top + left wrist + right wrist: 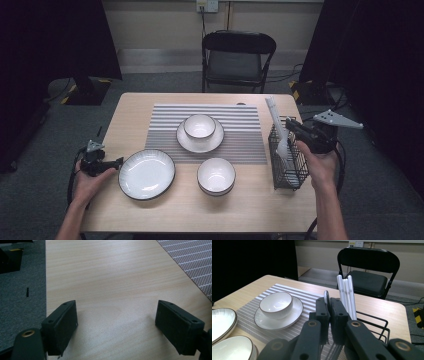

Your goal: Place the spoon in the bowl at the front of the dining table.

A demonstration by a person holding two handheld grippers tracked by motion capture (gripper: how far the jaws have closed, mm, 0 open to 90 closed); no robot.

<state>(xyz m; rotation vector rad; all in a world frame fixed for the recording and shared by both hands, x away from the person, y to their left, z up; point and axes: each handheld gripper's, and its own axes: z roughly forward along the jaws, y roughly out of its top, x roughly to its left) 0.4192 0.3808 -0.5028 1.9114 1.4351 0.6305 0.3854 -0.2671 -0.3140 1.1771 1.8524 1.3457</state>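
Table (150,210) of pale wood carries everything, with a striped placemat (240,112) across its far half. On the mat a small bowl (200,125) sits on a saucer (186,142). Nearer me, off the mat, lie a wide plate (146,174) and a second bowl (216,175). At my right, near the table's edge, stands a black wire basket (286,165) with white chopsticks (347,293) leaning up out of it.

My right gripper (329,315) is clamped shut on a thin white utensil (326,298), probably a spoon, held by its handle just above the basket; its lower end hangs inside the wires in the high view. My left gripper (116,322) rests on bare wood beside the plate, jaws wide apart with nothing between them.

The risks I see are in lifting. The grip is narrow and on a smooth handle, so the utensil could swivel or slide out if I tilt my wrist. Its lower end could catch a wire and drag the light basket toward the table's edge, since nothing steadies it. The chopsticks stand just beside my jaws; a sideways move could knock them over.
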